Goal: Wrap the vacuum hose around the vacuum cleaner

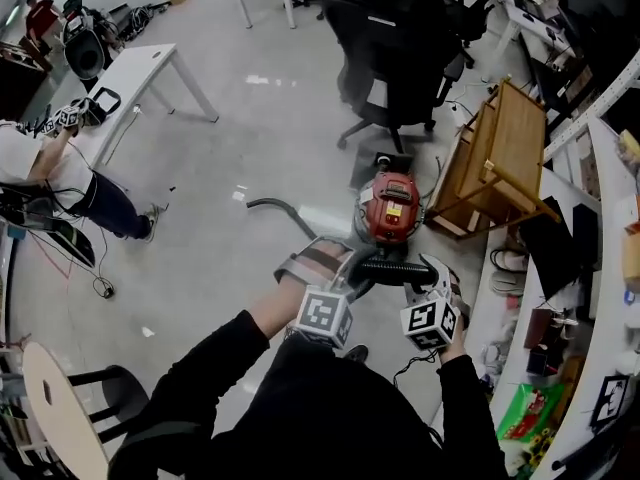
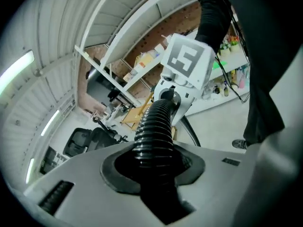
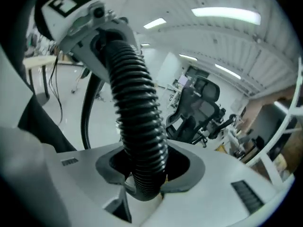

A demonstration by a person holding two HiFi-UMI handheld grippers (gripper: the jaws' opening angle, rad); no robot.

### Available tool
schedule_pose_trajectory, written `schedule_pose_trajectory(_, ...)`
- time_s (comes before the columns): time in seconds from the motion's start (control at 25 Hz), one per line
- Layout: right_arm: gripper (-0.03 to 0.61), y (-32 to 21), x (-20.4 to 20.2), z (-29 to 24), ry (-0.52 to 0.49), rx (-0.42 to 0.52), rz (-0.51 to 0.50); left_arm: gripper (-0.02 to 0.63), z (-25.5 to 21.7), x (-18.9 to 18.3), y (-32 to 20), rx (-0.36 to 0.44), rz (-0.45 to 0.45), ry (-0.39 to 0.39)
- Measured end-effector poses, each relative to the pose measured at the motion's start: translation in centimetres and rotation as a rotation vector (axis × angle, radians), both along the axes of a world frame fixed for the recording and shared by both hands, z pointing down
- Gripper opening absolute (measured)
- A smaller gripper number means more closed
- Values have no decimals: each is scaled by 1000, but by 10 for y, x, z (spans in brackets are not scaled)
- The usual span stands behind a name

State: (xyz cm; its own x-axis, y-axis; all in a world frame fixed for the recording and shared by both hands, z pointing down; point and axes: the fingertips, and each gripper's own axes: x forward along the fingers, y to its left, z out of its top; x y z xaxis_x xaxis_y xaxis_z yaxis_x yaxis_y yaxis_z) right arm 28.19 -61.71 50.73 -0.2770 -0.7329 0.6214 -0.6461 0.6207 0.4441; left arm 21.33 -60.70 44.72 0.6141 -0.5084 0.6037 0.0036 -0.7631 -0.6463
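Note:
The red vacuum cleaner stands on the floor just ahead of me. Its black ribbed hose runs level between my two grippers, right in front of the cleaner. My left gripper is shut on the hose, which runs from its jaws up to the right gripper. The right gripper is also clamped on the hose, which curves up to the left gripper. A curved black tube lies on the floor to the left of the cleaner.
A black office chair stands behind the cleaner and a wooden stand to its right. Shelves with clutter line the right side. A white table and a person are at the far left. A round stool is near left.

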Motion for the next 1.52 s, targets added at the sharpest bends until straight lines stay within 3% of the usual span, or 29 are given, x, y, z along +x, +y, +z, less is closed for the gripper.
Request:
schedule_pose_trajectory(0.04, 167, -4, 3, 0, -11, -22, 16, 138, -2, 0, -3, -25, 13, 22)
schedule_pose_trajectory(0.16, 179, -17, 4, 24, 81, -89, 23, 138, -16, -4, -22, -61, 64, 77)
schedule_pose_trajectory(0.2, 267, -22, 5, 33, 95, -107, 35, 138, -22, -7, -29, -64, 86, 90)
schedule_pose_trajectory(0.32, 273, -46, 23, 52, 87, -110, 158, 139, -42, -23, -48, -87, 142, 153)
schedule_pose_trajectory(0.48, 273, -77, 51, 82, -56, -99, 339, 141, -67, -54, -86, -159, 135, 276)
schedule_pose_trajectory(0.6, 256, -92, 44, 99, -177, -193, 382, 144, -68, -66, -104, -178, 146, 296)
schedule_pose_trajectory(0.64, 186, -93, 39, 106, -214, -254, 396, 144, -63, -70, -113, -181, 134, 287)
schedule_pose_trajectory(0.76, 186, -81, 25, 114, -336, -468, 402, 159, -36, -82, -159, -197, 64, 252)
schedule_pose_trajectory(0.88, 187, -63, 21, 99, -474, -604, 362, 165, -2, -84, -208, -216, 25, 213)
schedule_pose_trajectory(1.04, 190, -48, 39, 87, -602, -713, 361, 173, 41, -57, -254, -177, 29, 118)
schedule_pose_trajectory(1.24, 192, -49, 74, 114, -827, -886, 550, 263, 94, 17, -289, -69, 70, -64)
schedule_pose_trajectory(1.36, 192, -57, 108, 138, -890, -907, 603, 279, 132, 48, -302, -126, 4, -118)
schedule_pose_trajectory(1.52, 192, -73, 151, 157, -936, -931, 566, 279, 173, 67, -322, -218, -151, -114)
